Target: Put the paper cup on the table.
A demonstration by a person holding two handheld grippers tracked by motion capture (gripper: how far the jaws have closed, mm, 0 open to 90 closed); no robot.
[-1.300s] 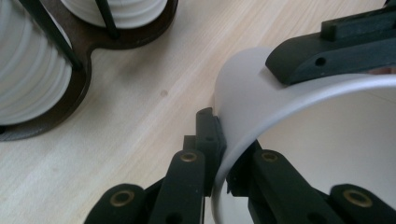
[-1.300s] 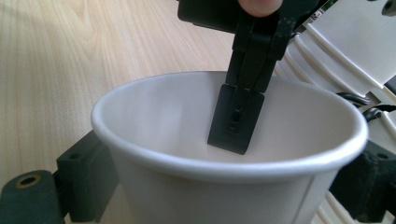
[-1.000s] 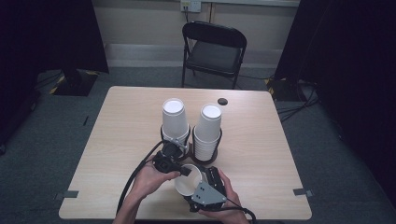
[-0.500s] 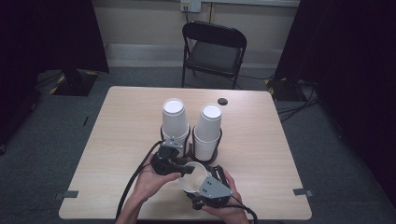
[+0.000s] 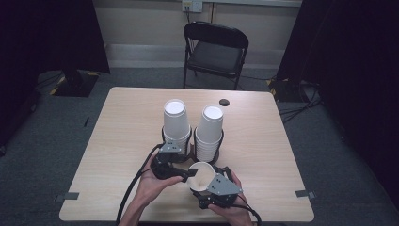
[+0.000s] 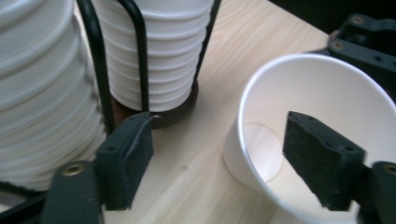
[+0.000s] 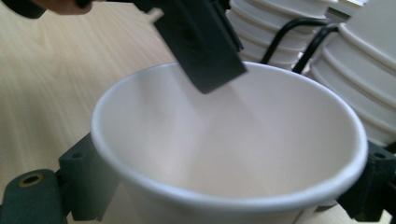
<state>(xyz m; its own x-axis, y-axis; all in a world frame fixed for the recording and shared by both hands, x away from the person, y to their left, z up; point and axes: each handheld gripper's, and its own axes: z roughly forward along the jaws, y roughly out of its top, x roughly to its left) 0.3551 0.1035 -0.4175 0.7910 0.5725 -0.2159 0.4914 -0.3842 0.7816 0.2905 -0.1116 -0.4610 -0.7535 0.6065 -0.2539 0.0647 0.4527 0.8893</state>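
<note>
While right tool [image 5: 203,181] clamps paper cup [image 5: 201,175] at near tabletop [image 5: 122,122] edge, left tool [image 6: 224,154] gapes wide, one jaw inside cup rim.

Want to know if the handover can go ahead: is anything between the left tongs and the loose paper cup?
Nothing visible: the left tongs are open astride the paper cup rim, one jaw already inside it.

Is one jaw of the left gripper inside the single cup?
Yes, the left gripper has one jaw inside the single cup and the other outside its wall.
</note>
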